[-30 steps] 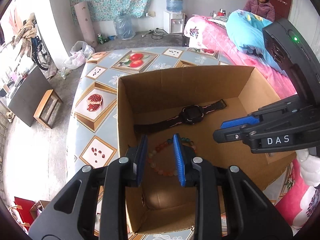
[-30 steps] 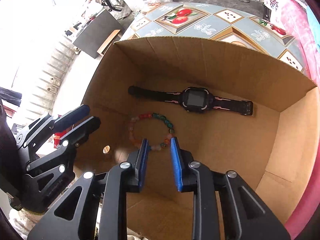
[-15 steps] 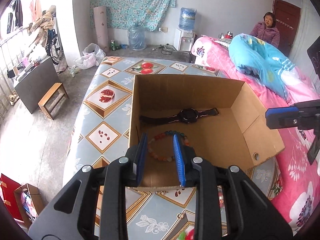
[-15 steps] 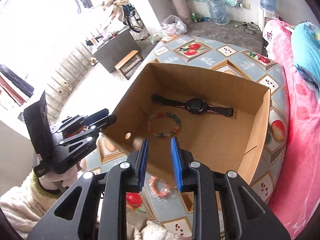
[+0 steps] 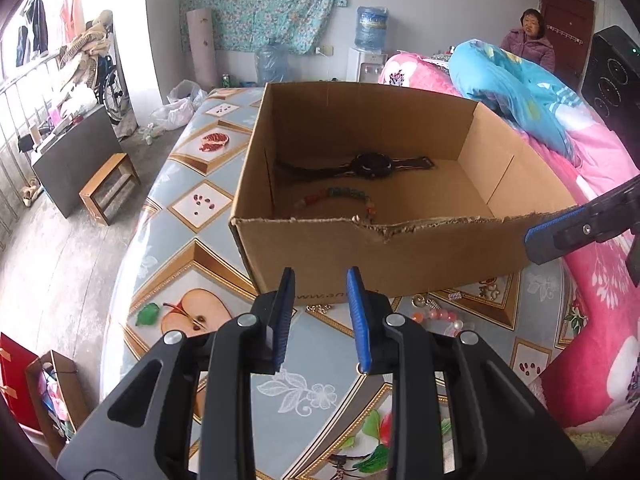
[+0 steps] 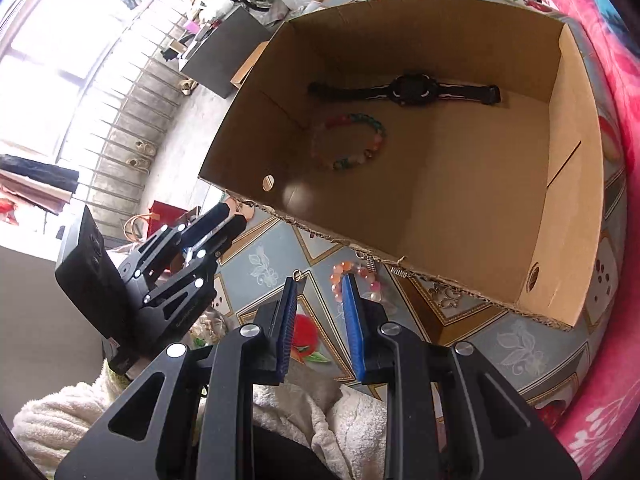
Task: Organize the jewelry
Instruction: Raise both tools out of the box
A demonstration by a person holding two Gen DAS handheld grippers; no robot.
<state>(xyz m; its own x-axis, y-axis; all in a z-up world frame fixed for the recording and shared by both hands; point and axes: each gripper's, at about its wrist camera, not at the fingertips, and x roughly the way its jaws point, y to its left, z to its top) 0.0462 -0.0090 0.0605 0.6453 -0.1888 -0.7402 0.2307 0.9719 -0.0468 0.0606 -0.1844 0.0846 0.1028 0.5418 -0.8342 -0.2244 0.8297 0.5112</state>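
Observation:
A cardboard box (image 5: 320, 256) stands on the patterned table (image 5: 180, 208). A black watch (image 5: 372, 165) and a multicoloured bead bracelet (image 5: 340, 196) lie inside it; both also show in the right wrist view, the watch (image 6: 412, 89) and the bracelet (image 6: 348, 142). A pink bead bracelet (image 5: 440, 317) and small metal trinkets (image 5: 426, 301) lie on the table in front of the box. My left gripper (image 5: 320, 314) is open and empty, low before the box's front wall. My right gripper (image 6: 320, 312) is open and empty above the pink bracelet (image 6: 352, 276).
A pink bedspread (image 5: 600, 184) and blue quilt (image 5: 520, 92) lie right of the box. A person (image 5: 530, 42) sits at the back. A wooden stool (image 5: 108, 186) and dark cabinet (image 5: 76, 156) stand on the floor left of the table.
Both grippers have pulled back out of the box and come down towards the table in front of it. The watch and multicoloured bracelet stay in the box.

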